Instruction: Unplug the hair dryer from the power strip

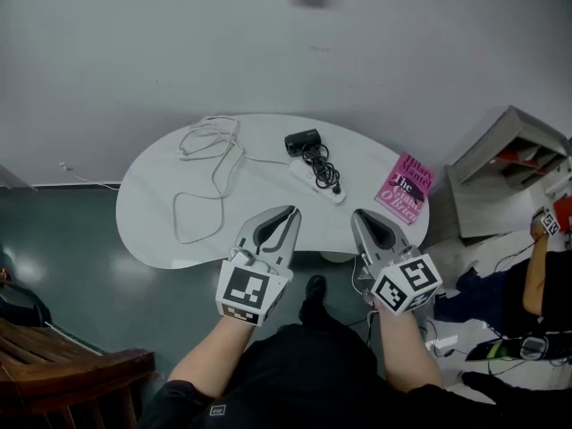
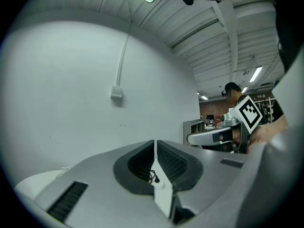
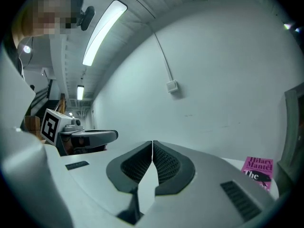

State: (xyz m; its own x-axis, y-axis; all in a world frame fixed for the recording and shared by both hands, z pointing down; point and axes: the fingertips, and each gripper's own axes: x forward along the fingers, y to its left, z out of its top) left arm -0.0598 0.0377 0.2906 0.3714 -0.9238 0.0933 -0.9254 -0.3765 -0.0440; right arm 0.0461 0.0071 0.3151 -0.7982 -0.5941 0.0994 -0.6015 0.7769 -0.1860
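Observation:
A black hair dryer (image 1: 302,141) lies at the far side of the white oval table (image 1: 161,213). Its black cord (image 1: 323,163) is coiled over a white power strip (image 1: 317,182) and plugged into it. My left gripper (image 1: 292,210) hovers over the table's near edge, shut with nothing held, pointing at the strip. To its right, my right gripper (image 1: 357,213) is also shut and empty. In the left gripper view the shut jaws (image 2: 155,142) leave a low gap where a bit of the cord (image 2: 154,177) shows. The right gripper view has its shut tips (image 3: 152,144) before the wall.
A loose white cable (image 1: 213,161) loops over the table's left half. A pink book (image 1: 404,188) lies at its right end. A grey shelf unit (image 1: 505,172) and a seated person (image 1: 541,280) are at the right. A wooden bench (image 1: 76,365) stands at the lower left.

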